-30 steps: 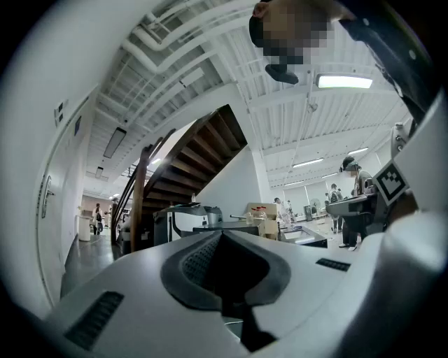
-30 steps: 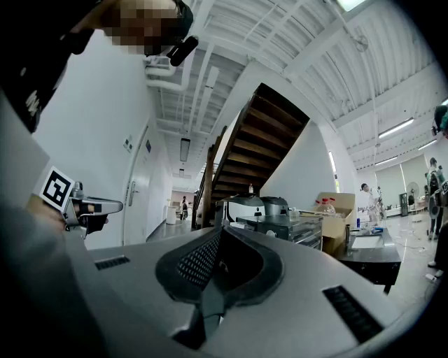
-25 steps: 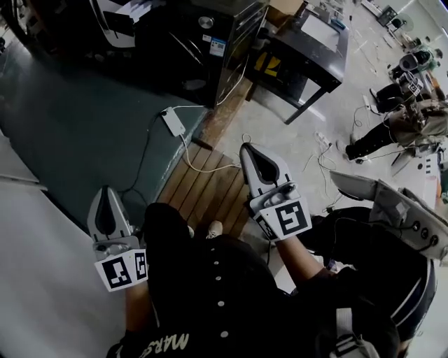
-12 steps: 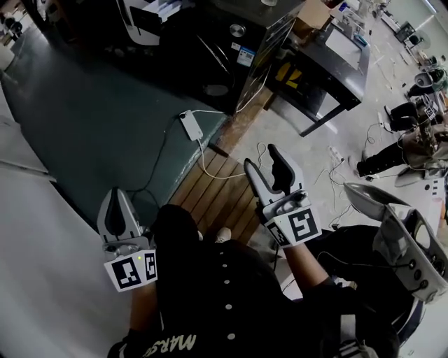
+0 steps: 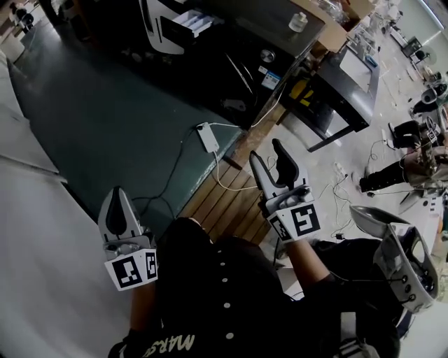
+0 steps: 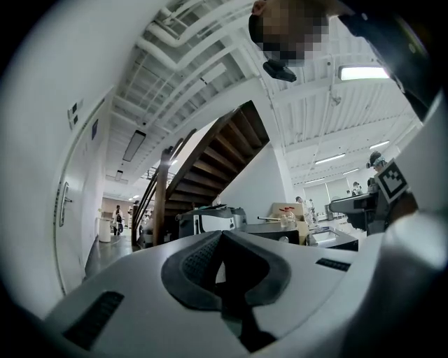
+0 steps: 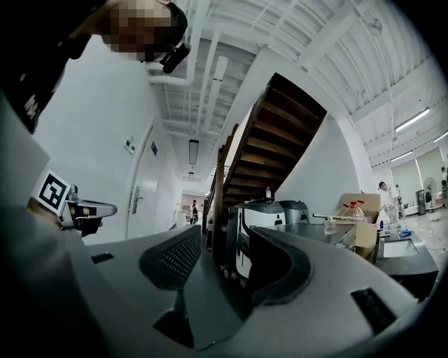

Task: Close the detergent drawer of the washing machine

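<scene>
— Detergent drawer point(image 5: 187, 22), where is it?
— Pulled out of the washing machine point(image 5: 234, 70), well ahead of me (past the green floor point(image 5: 105, 119)).
— Your hand-held grippers?
— My left hand-held gripper point(image 5: 116, 194) is pressed together, empty; my right hand-held gripper point(image 5: 267, 152) stands apart, closing on nothing.

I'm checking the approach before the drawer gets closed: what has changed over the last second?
The right gripper was shut a second ago. Its jaws have come apart, are now closing slightly, and hold nothing. Both grippers and the head view have advanced toward the washing machine, whose open drawer now shows more fully. The left gripper stays shut and empty.
</scene>
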Demonstrator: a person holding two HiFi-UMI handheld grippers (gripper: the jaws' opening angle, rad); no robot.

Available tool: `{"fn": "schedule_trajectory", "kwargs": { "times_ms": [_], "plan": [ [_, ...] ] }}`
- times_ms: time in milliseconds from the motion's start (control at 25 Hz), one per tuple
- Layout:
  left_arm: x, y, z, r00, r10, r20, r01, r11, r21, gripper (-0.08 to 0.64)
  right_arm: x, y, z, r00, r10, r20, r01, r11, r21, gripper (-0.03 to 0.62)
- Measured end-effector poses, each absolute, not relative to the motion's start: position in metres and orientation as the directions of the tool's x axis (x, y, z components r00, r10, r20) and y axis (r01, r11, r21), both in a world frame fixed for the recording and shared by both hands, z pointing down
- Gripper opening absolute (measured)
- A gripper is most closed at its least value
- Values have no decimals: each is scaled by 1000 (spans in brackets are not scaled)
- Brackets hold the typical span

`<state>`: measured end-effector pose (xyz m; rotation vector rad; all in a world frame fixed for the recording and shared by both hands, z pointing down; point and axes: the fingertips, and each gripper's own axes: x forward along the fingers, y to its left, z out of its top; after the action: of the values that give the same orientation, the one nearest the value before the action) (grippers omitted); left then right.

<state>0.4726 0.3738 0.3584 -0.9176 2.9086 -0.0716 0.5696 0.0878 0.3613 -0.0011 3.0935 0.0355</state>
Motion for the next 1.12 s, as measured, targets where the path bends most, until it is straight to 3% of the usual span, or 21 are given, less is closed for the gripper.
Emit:
{"fn": "schedule_trajectory", "kwargs": {
  "times_ms": [440,1120],
  "plan": [
    [415,419,311,-829,-557,-44,-554,830,-68,14,497,122,307,-999,12,-31,11,1000,29,207],
    [300,399,319,-830,-558,10,-557,828,-64,14,371,105,326,-1000,16,6,16,1000,-16,195]
  ]
}}
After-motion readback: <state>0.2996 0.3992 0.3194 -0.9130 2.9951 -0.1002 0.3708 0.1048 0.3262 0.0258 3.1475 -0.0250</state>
